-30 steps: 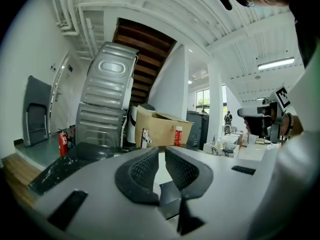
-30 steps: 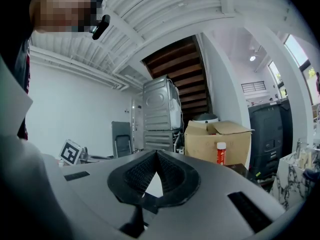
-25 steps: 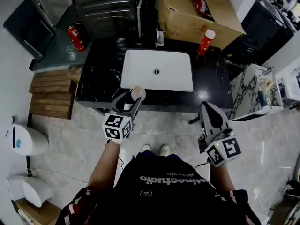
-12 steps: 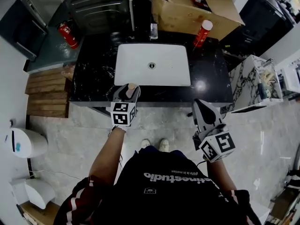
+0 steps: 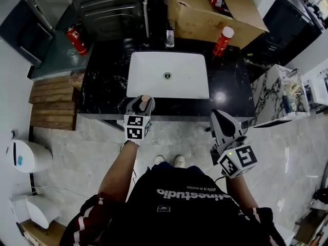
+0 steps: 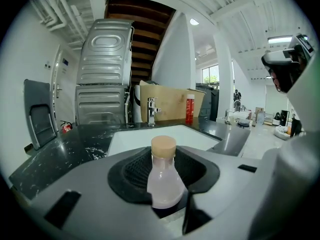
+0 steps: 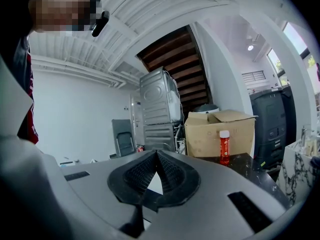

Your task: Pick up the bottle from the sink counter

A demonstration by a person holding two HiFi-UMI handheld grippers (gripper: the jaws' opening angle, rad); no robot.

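Observation:
A small clear bottle (image 6: 162, 184) with a tan cap (image 5: 145, 98) stands upright at the front edge of the black sink counter (image 5: 102, 86), just left of the white basin (image 5: 154, 76). My left gripper (image 5: 141, 104) has it between its jaws, which are closing, and the black pads hug its wide lower body on both sides in the left gripper view (image 6: 165, 156). My right gripper (image 5: 219, 116) hangs in front of the counter's right part, off the surface. Its pads meet at the tip with nothing between them (image 7: 157, 154).
A red bottle with a white cap (image 5: 221, 40) stands at the counter's back right, before a cardboard box (image 5: 205, 14). A faucet (image 5: 169, 35) rises behind the basin. A fire extinguisher (image 5: 76, 39) and a white bin (image 5: 28, 155) are to the left.
My left gripper's jaws were spread wide around the bottle and have now drawn in against it. The right gripper has hardly moved.

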